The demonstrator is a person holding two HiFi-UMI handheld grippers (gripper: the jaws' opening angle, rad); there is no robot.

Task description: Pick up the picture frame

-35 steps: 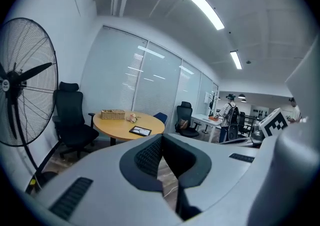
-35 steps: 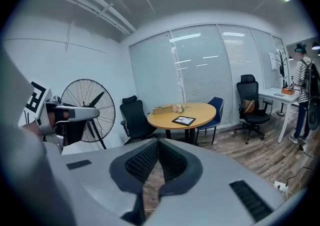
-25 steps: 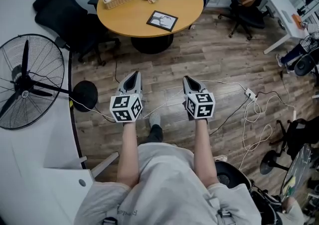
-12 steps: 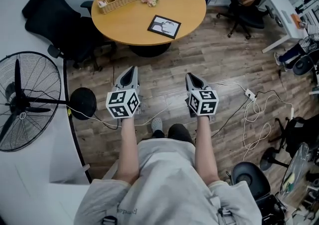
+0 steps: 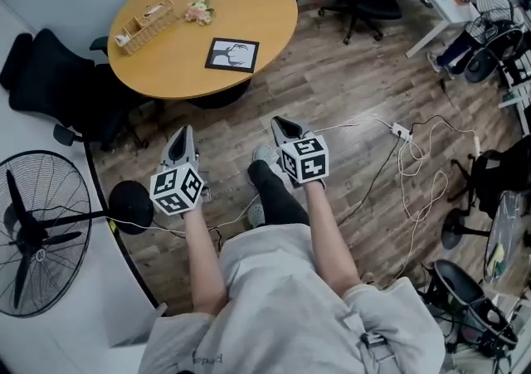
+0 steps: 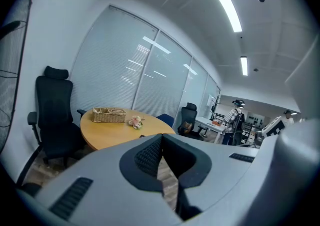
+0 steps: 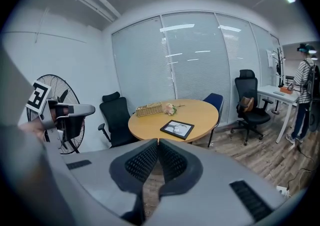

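Note:
A black picture frame (image 5: 232, 55) with a pale drawing lies flat on the round wooden table (image 5: 249, 7), near its front edge. The right gripper view also shows the frame (image 7: 177, 129), lying ahead of the jaws. My left gripper (image 5: 182, 138) is shut and empty over the floor, short of the table. My right gripper (image 5: 280, 124) is likewise shut with nothing in it, level with the left one. In the left gripper view the shut left gripper (image 6: 161, 138) points at the table (image 6: 107, 132); its frame is hidden behind the jaws.
A wicker basket (image 5: 143, 24) and a pink flower sprig (image 5: 199, 10) lie on the table's far side. A black office chair (image 5: 50, 99) stands left of the table, a standing fan (image 5: 37, 235) at the near left. Cables and a power strip (image 5: 400, 131) lie on the floor to the right.
The whole view has shifted: table and frame now sit further left, the fan has slid lower. Both grippers are lower and further left in the picture, still shut.

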